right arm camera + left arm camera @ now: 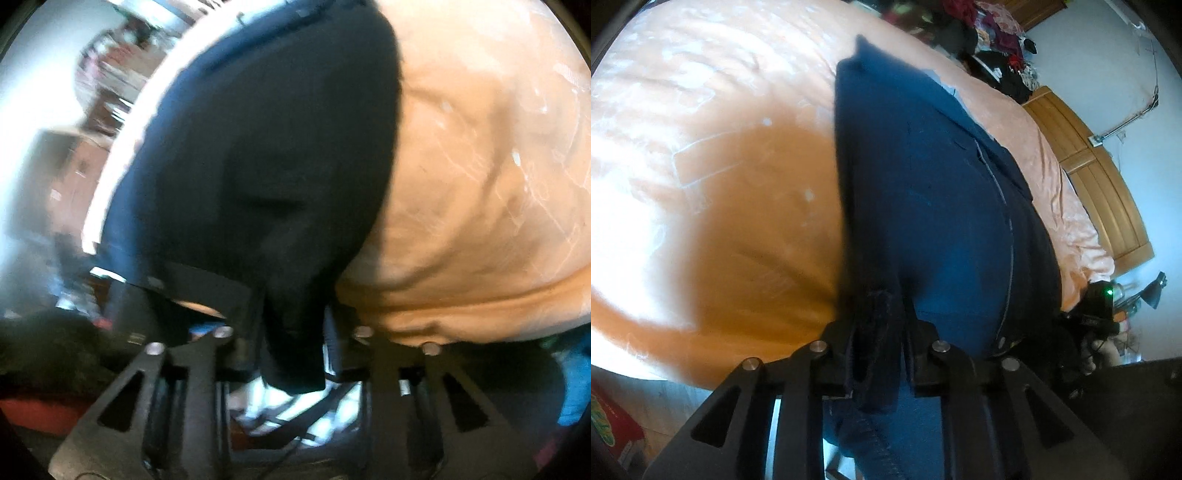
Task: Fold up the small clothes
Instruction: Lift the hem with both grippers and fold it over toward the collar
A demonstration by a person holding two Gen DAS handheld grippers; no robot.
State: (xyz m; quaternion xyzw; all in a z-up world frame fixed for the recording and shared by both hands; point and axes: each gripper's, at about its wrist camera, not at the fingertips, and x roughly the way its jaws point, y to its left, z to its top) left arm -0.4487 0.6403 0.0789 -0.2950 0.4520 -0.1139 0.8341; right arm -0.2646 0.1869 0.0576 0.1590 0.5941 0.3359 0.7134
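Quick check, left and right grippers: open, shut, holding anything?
Left gripper: shut on the dark blue garment.
Right gripper: shut on the same garment.

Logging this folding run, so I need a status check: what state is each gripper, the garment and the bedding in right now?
Left gripper: shut on navy garment.
Right gripper: shut on navy garment.
Navy garment: pinched at its near edge, draped across the bed.
Orange bedcover: spread over the bed, lightly wrinkled.

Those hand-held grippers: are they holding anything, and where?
Yes. The left hand-held gripper and right hand-held gripper each pinch an edge of one dark blue garment over the bed.
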